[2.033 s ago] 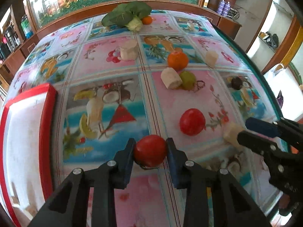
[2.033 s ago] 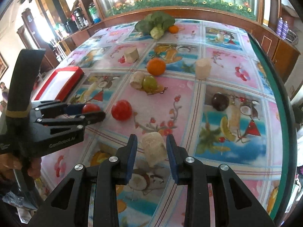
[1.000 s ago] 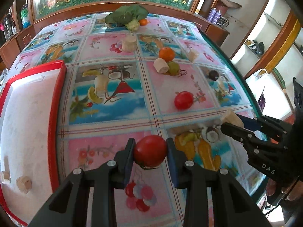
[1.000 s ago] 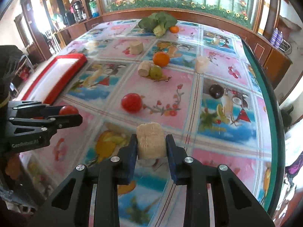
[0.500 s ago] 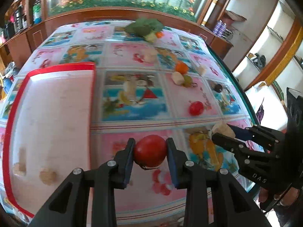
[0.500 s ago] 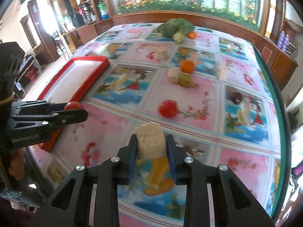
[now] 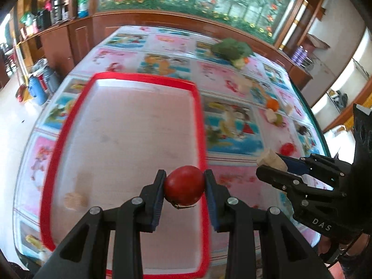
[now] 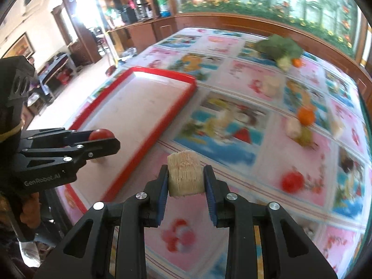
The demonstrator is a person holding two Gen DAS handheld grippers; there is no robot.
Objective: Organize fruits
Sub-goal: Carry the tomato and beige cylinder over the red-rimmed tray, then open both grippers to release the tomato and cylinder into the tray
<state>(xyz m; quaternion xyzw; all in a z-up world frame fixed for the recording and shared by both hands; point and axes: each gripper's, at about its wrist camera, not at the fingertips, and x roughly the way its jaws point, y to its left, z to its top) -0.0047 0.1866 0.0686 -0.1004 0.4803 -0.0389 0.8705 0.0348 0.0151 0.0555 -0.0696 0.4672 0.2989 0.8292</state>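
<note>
My left gripper [image 7: 184,184] is shut on a red tomato [image 7: 184,185] and holds it above the right side of the red-rimmed white tray [image 7: 125,125]. In the right wrist view the same tomato [image 8: 100,134] hangs over the tray [image 8: 139,107]. My right gripper [image 8: 185,177] is shut on a pale fibrous chunk [image 8: 184,177], held above the table just right of the tray's edge. That chunk [image 7: 269,159] shows at the right in the left wrist view.
A pale chunk [image 7: 74,200] lies in the tray. On the patterned tablecloth sit a second tomato [image 8: 291,182], an orange [image 8: 305,115], a green fruit [image 8: 304,137], a dark fruit [image 8: 346,162], more pale chunks and leafy greens [image 8: 277,45]. The table edge runs along the right.
Both grippers have swung left with their loads. The left gripper now hangs over the tray instead of the tablecloth; the right gripper has come up close beside the tray's edge.
</note>
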